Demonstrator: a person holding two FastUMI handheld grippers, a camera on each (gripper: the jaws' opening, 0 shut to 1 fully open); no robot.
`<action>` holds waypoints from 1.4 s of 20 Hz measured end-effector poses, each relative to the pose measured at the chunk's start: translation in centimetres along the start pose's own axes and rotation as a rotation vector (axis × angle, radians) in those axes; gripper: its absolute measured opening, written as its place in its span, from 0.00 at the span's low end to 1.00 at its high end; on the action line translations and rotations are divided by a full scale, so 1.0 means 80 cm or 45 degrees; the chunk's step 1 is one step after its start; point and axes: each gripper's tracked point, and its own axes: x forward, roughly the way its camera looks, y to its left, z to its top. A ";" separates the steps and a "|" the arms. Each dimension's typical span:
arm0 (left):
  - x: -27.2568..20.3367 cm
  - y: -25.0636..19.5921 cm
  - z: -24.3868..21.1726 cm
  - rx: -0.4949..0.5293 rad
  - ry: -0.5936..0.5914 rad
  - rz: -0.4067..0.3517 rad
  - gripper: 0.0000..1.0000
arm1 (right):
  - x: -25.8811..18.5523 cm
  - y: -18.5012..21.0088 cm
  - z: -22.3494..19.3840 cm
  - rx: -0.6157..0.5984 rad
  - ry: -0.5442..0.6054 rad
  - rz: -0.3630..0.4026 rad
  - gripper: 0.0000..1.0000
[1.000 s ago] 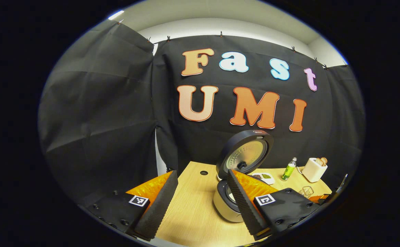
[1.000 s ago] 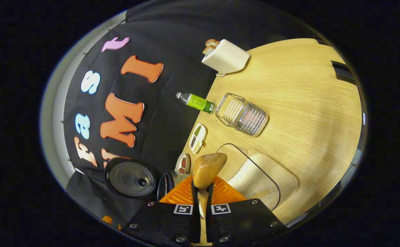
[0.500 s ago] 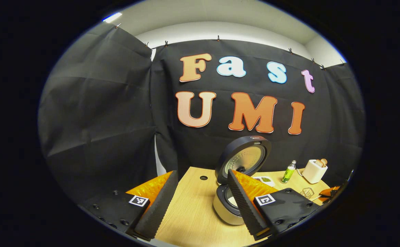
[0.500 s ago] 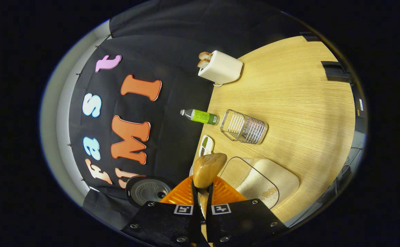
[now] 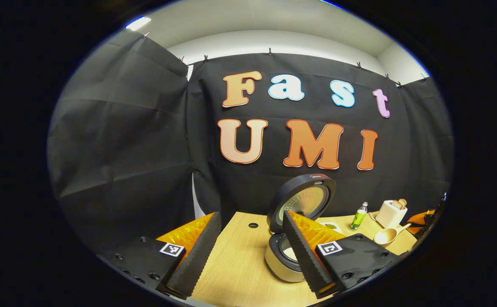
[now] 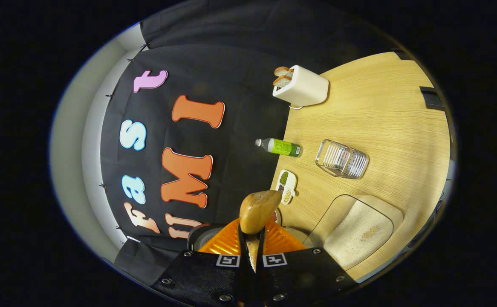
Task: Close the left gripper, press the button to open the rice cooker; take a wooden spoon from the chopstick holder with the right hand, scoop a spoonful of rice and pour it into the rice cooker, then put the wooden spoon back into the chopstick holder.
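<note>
My right fingers pinch the wooden spoon, rolled sideways over the surface; a slack grip risks dropping it before the chopstick holder, left fingers wide.

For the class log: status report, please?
Left gripper open, idle. Right gripper shut on spoon. Cooker lid up. Holder empty; nothing blocking.

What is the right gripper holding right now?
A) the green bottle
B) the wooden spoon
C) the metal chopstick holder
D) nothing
B: in the right gripper view the right gripper has both fingers closed on the handle of the wooden spoon, while the green bottle and the chopstick holder stand apart on the table.
</note>
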 end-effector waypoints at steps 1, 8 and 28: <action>-0.001 0.002 -0.001 -0.009 0.001 0.004 1.00 | 0.003 0.009 -0.001 0.001 0.003 0.002 0.05; -0.007 0.015 -0.018 -0.010 0.014 0.036 1.00 | 0.046 0.074 -0.041 -0.078 0.046 0.035 0.05; 0.002 0.103 -0.032 -0.008 0.044 0.198 0.94 | 0.164 0.156 -0.151 -0.641 0.020 0.031 0.06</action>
